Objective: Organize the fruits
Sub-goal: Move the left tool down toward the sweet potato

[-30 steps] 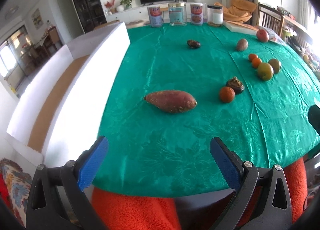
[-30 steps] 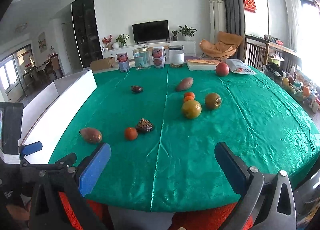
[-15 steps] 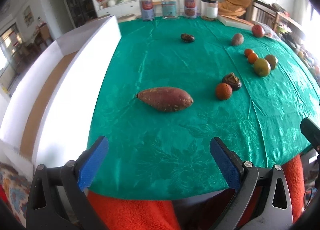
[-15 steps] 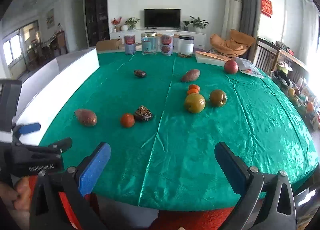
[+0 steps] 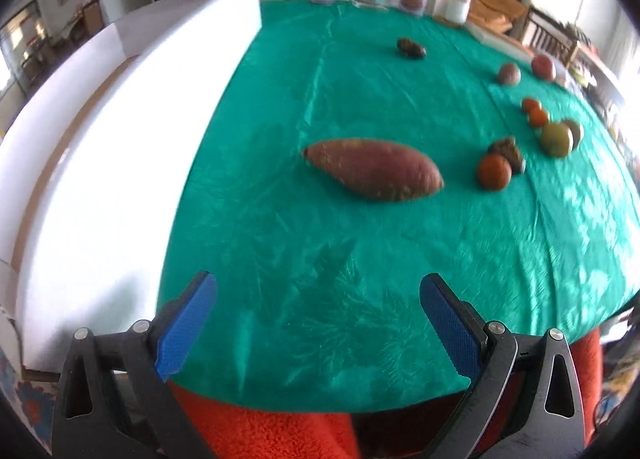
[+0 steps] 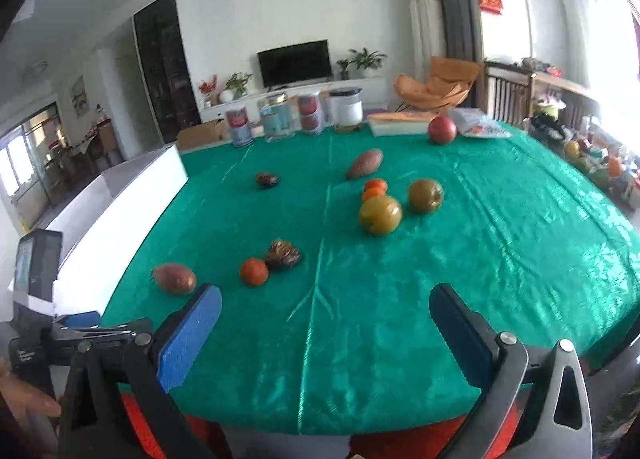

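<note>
Fruits lie scattered on green cloth; nearest is a long reddish-brown sweet potato [image 5: 374, 169]. Left gripper [image 5: 318, 313], jaws apart and empty, should straddle its narrow middle. Right gripper [image 6: 326, 329] also gapes, empty.

A shiny green cloth covers the desk [image 6: 500, 243]. On it lie a long reddish-brown sweet potato [image 5: 374, 170], a round orange fruit [image 5: 494, 171] touching a dark bumpy lump [image 5: 507, 149], maybe a dried fruit, two yellow-green round fruits [image 6: 380, 214], and four tall jars [image 6: 294, 119] at the far edge.
</note>
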A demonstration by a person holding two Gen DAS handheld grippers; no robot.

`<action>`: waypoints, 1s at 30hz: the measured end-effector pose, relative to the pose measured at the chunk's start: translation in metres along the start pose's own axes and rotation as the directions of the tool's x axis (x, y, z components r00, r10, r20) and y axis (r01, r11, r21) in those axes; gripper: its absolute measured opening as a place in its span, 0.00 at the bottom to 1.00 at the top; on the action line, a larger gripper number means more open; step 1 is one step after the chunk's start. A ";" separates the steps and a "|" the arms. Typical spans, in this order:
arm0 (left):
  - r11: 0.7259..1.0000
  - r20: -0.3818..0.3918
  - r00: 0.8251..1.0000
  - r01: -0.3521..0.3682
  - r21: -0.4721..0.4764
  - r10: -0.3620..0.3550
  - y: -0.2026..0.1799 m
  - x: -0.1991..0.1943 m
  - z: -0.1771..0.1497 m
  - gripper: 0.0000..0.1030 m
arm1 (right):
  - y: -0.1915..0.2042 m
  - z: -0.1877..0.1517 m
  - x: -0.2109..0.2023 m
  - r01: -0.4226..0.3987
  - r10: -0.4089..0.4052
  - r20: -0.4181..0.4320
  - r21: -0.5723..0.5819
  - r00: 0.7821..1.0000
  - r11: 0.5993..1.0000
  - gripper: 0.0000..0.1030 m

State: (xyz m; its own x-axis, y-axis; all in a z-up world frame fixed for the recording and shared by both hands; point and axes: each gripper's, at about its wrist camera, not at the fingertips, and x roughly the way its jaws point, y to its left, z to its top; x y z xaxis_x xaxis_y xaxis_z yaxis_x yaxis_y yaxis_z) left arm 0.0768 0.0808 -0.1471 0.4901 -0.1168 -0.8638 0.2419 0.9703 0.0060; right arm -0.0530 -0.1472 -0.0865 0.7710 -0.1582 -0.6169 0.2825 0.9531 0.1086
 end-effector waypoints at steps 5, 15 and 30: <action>0.999 -0.022 1.000 -0.007 0.031 0.008 -0.012 0.013 -0.002 0.99 | 0.003 -0.010 0.009 0.040 -0.043 -0.041 -0.068 0.998 0.997 1.00; 0.999 -0.005 1.000 0.020 0.038 -0.020 -0.004 0.026 -0.003 1.00 | -0.006 -0.017 0.006 0.027 -0.027 -0.021 -0.010 0.999 1.000 1.00; 0.948 -0.020 0.948 0.318 0.027 -0.318 -0.028 0.045 0.087 0.99 | 0.001 -0.026 0.004 -0.008 0.007 -0.032 -0.021 0.999 1.000 1.00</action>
State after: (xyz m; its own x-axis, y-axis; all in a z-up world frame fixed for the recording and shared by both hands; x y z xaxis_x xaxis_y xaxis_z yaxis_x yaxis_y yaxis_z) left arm 0.1656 0.0297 -0.1424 0.3712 -0.4150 -0.8307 0.4080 0.8765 -0.2555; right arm -0.0641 -0.1400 -0.1092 0.7546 -0.1429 -0.6405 0.2640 0.9596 0.0970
